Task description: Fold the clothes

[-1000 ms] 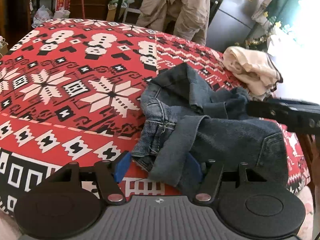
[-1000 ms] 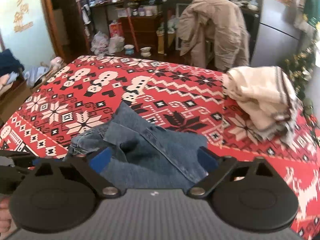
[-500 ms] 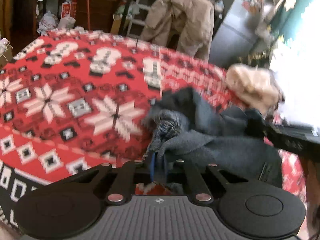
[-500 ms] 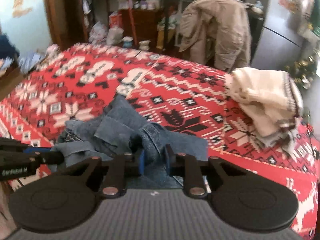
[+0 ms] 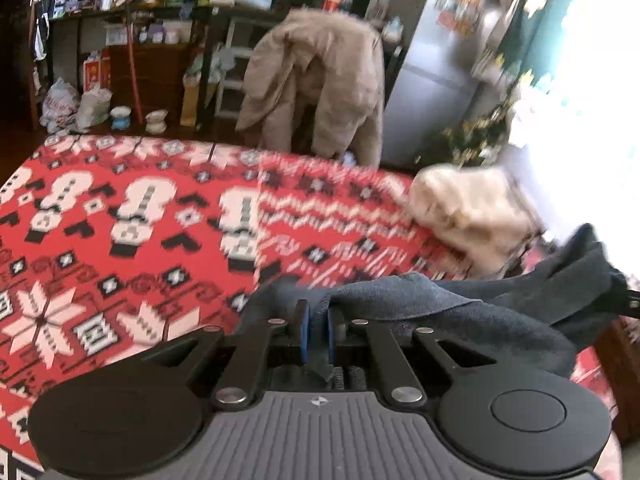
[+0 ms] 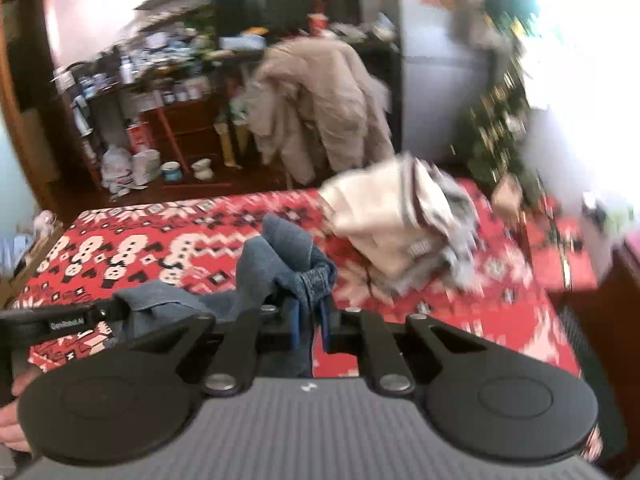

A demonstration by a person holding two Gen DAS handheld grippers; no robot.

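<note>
Blue denim jeans [image 5: 460, 312] hang lifted above the red patterned bedcover [image 5: 120, 240], stretched between both grippers. My left gripper [image 5: 316, 312] pinches one denim edge between its blue pads, and its jaws are opening slightly. My right gripper [image 6: 310, 312] clamps a bunched fold of the jeans [image 6: 280, 256], its jaws still closing. In the right wrist view the left gripper [image 6: 60, 322] reaches in from the left with denim draped on it, above the bedcover [image 6: 160, 248]. Both views are blurred by motion.
A pile of cream and grey knitwear [image 5: 472, 212] [image 6: 392, 232] lies at the bed's far right. Behind the bed stand a chair draped with a beige coat [image 5: 320, 80], a silver fridge [image 5: 432, 80] and cluttered shelves. A hand [image 6: 12, 432] shows at the lower left.
Both grippers closed on the jeans' edges and lifted them off the bedcover. The denim now hangs between them instead of lying crumpled, and both cameras have tilted up.
</note>
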